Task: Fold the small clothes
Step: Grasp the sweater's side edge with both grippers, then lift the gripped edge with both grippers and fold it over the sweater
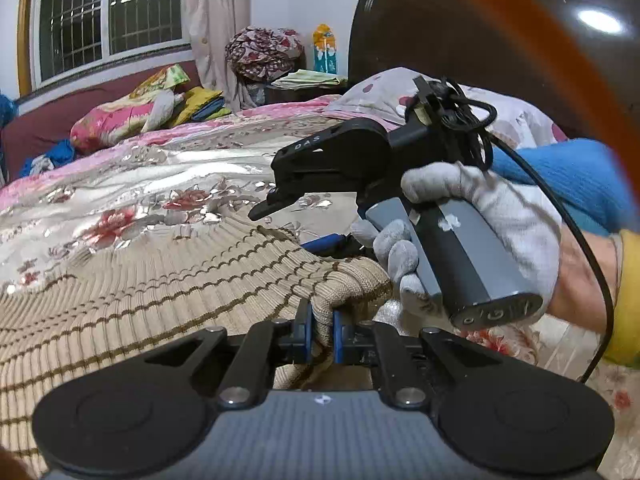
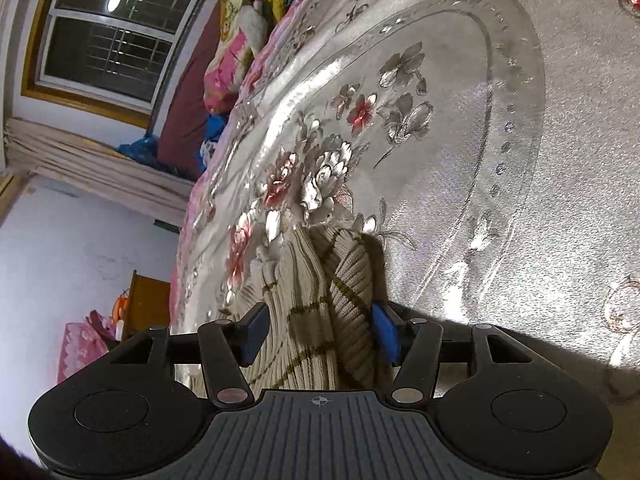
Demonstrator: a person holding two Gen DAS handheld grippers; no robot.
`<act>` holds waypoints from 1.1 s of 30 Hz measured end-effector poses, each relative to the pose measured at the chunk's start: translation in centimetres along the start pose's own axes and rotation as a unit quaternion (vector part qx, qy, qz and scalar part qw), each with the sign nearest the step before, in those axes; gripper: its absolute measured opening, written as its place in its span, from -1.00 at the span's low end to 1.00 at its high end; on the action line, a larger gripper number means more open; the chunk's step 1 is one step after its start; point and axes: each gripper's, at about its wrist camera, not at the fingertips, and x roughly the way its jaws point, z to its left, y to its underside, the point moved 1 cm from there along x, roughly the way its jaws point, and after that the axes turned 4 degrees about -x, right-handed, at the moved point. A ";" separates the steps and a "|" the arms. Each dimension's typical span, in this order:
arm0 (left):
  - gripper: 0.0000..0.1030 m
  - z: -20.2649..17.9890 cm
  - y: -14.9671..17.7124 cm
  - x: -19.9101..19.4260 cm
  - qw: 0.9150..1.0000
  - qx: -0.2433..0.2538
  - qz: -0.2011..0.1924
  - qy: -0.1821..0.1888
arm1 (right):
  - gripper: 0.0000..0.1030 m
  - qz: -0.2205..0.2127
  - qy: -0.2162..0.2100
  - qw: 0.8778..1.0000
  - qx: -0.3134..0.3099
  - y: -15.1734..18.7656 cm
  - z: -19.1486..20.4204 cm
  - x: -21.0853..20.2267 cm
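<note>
A beige ribbed knit garment with thin brown stripes (image 1: 140,280) lies spread on the bed. My left gripper (image 1: 320,330) is shut on a bunched edge of it at the near right. In the left wrist view the right gripper (image 1: 316,216) is held by a gloved hand above and to the right, fingers pointing left over the knit. In the right wrist view my right gripper (image 2: 318,334) has its blue pads (image 2: 384,334) wide apart with a fold of the knit garment (image 2: 316,300) between them; the pads do not clearly press it.
The bed has a shiny silver floral bedspread (image 2: 440,140). Pillows and folded cloths (image 1: 132,112) lie at its far side under a window. A dark headboard (image 1: 460,40) and a nightstand with a bundle (image 1: 262,52) stand behind.
</note>
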 end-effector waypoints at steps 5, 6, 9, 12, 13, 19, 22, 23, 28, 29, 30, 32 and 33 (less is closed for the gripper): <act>-0.68 0.4 -0.5 -0.6 1.000 -0.015 -0.007 0.007 | -0.59 0.009 0.016 1.000 0.008 0.5 -0.4 0.3; -0.68 0.7 -0.7 -0.8 1.000 -0.021 -0.010 0.009 | -0.63 0.004 0.014 1.000 0.012 0.6 -0.4 0.2; -0.69 1.7 -1.1 -1.7 0.999 -0.048 -0.019 0.017 | -0.68 -0.011 0.008 1.000 0.012 0.9 0.3 -0.6; -0.69 3.3 -1.4 -3.0 0.996 -0.083 -0.033 0.021 | -0.69 -0.027 -0.007 1.000 0.005 1.0 2.1 -1.5; -0.70 3.9 -1.5 -3.4 0.994 -0.096 -0.038 0.022 | -0.69 -0.031 -0.013 0.999 0.005 1.0 2.9 -1.6; -0.70 7.7 -1.6 -7.0 0.985 -0.151 -0.081 0.012 | -0.70 -0.041 -0.051 0.998 -0.014 1.8 8.8 -0.6; -0.70 10.1 -1.3 -8.9 0.979 -0.176 -0.102 -0.001 | -0.71 -0.035 -0.067 0.997 -0.032 2.8 12.3 0.7; -0.70 10.9 -1.1 -9.4 0.977 -0.184 -0.108 -0.006 | -0.71 -0.031 -0.071 0.996 -0.040 3.2 13.5 1.3; -0.70 15.9 0.7 -11.8 0.963 -0.235 -0.126 -0.042 | -0.71 -0.009 -0.081 0.994 -0.071 6.0 18.4 5.2; -0.70 16.9 1.3 -12.2 0.960 -0.246 -0.126 -0.048 | -0.71 -0.003 -0.079 0.994 -0.074 6.6 19.1 6.2; -0.70 18.0 1.9 -12.4 0.956 -0.258 -0.125 -0.055 | -0.71 0.006 -0.078 0.994 -0.076 7.3 19.7 7.3; -0.71 19.7 3.2 -12.8 0.951 -0.278 -0.120 -0.068 | -0.71 0.020 -0.070 0.993 -0.089 8.9 20.8 9.1; -0.71 20.5 3.9 -13.0 0.948 -0.287 -0.117 -0.072 | -0.71 0.030 -0.064 0.993 -0.096 9.7 21.4 10.2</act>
